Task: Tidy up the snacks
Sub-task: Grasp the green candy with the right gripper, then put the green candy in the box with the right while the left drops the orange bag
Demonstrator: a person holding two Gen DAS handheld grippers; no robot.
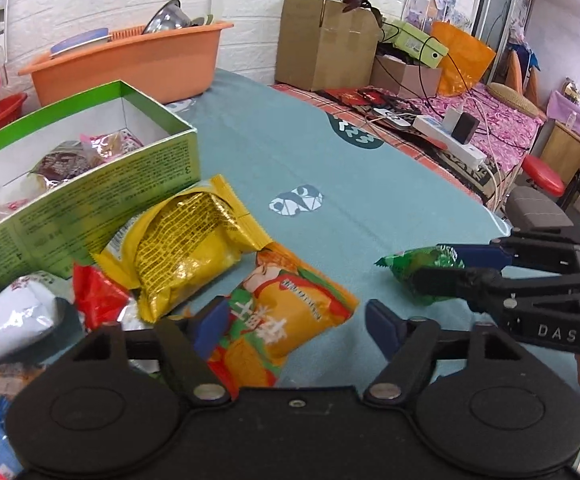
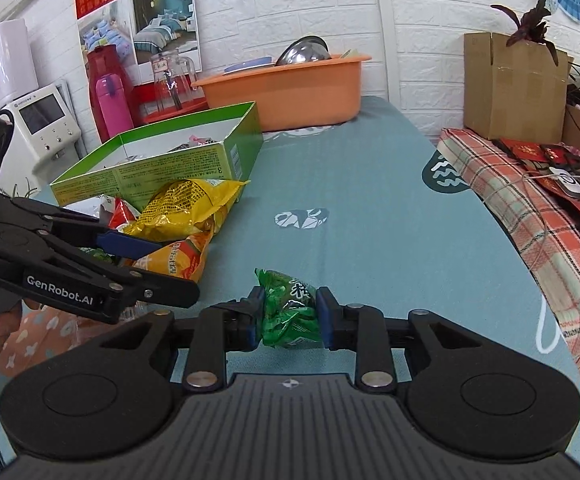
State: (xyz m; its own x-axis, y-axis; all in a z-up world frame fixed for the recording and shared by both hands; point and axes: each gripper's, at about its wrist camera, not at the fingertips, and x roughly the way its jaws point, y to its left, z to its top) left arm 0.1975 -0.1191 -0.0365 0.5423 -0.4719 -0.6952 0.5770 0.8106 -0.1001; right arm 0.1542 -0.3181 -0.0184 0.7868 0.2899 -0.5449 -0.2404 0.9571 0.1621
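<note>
My right gripper (image 2: 287,316) is shut on a small green snack packet (image 2: 290,308), held just above the teal tablecloth; it also shows in the left wrist view (image 1: 418,268). My left gripper (image 1: 290,324) is open, its jaws on either side of an orange snack packet (image 1: 285,308) that lies on the table. A yellow packet (image 1: 185,248) lies beside it, against an open green box (image 1: 89,200) with several wrapped snacks inside. Red and silver packets (image 1: 49,312) lie at the left. In the right wrist view the left gripper (image 2: 161,268) is at the left, over the orange packet (image 2: 177,260).
An orange basin (image 2: 290,88) with dishes stands behind the green box (image 2: 161,160). A cardboard box (image 2: 510,84) and a power strip (image 1: 450,136) with cables sit on the plaid-covered surface at the right. The teal tablecloth (image 2: 370,200) stretches between them.
</note>
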